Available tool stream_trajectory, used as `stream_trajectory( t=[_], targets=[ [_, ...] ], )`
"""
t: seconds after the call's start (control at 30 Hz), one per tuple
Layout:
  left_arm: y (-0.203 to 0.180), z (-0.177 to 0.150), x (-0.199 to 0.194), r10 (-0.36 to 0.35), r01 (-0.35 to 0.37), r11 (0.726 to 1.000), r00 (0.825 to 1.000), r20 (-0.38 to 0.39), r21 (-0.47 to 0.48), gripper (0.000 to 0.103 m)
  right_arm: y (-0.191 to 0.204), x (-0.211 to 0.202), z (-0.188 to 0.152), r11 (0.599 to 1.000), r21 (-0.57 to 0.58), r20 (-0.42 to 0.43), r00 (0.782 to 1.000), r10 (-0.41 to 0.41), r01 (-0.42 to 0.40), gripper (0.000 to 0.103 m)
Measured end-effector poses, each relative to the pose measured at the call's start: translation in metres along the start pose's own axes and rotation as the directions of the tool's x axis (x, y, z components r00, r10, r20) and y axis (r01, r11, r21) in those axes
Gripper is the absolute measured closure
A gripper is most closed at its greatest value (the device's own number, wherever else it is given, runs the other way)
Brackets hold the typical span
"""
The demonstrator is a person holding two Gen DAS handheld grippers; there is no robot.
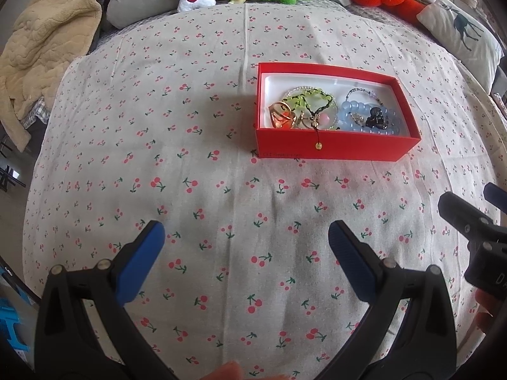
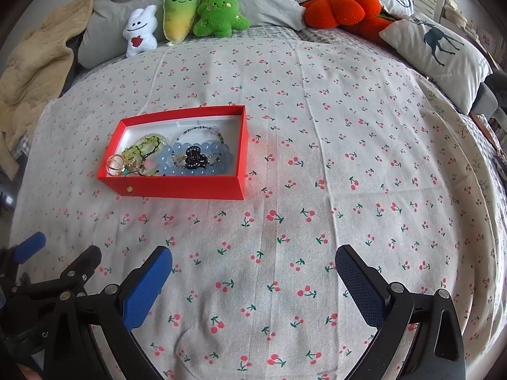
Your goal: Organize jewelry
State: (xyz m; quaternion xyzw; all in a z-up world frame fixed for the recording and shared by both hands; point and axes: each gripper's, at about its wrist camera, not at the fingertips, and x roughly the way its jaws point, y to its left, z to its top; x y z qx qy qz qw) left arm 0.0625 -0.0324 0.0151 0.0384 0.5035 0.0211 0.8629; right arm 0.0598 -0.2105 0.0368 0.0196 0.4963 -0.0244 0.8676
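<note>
The landmark is the red box (image 1: 336, 148), lying on the cherry-print sheet (image 1: 221, 190) of the bed.

Left of the box: a beige blanket (image 1: 41, 41) is bunched at the bed's far left edge, well apart from the box.

Behind the box, left to right, at the head of the bed: a white plush (image 2: 141, 31), a yellow-green plush (image 2: 177, 15), a green tree plush (image 2: 220, 12), an orange plush (image 2: 342, 9) and a deer-print pillow (image 2: 437, 50).

Inside the box, left to right: a gold ring (image 1: 282, 114) at the left end; a yellow-green bracelet (image 1: 312, 98) just beside it; a blue bead bracelet (image 1: 370, 117) in the right half; a black clip (image 1: 377, 118) resting on the blue beads. A thin beaded strand (image 2: 202, 131) lies behind the blue beads. A black cord with a small gold bead (image 1: 317, 146) hangs over the box's near wall.

In front of the box: the left hand-held gripper (image 1: 247, 247) sits over the sheet, jaws spread wide, nothing between them. The right hand-held gripper (image 2: 253, 272) is just to its right, jaws likewise spread and empty. Both are well apart from the box.
</note>
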Motion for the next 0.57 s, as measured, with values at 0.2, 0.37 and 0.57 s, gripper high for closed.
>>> stream_trajectory(
  t=[0.2,0.37,0.57],
  targets=[
    [-0.001,0.001,0.0,-0.005,0.005,1.0,1.0,-0.001,-0.004,0.0,0.001,0.001,0.001,1.0,0.003,-0.001,1.0,-0.002,0.002,0.0],
    [-0.001,0.001,0.0,0.0,0.0,1.0,1.0,-0.004,-0.003,0.0,0.002,0.003,0.001,1.0,0.005,-0.004,1.0,-0.007,0.007,0.0],
    [0.011,-0.022,0.009,-0.012,0.011,0.999,1.0,-0.013,-0.039,0.0,0.005,0.014,-0.021,0.999,0.028,-0.004,1.0,-0.017,0.017,0.0]
  ],
)
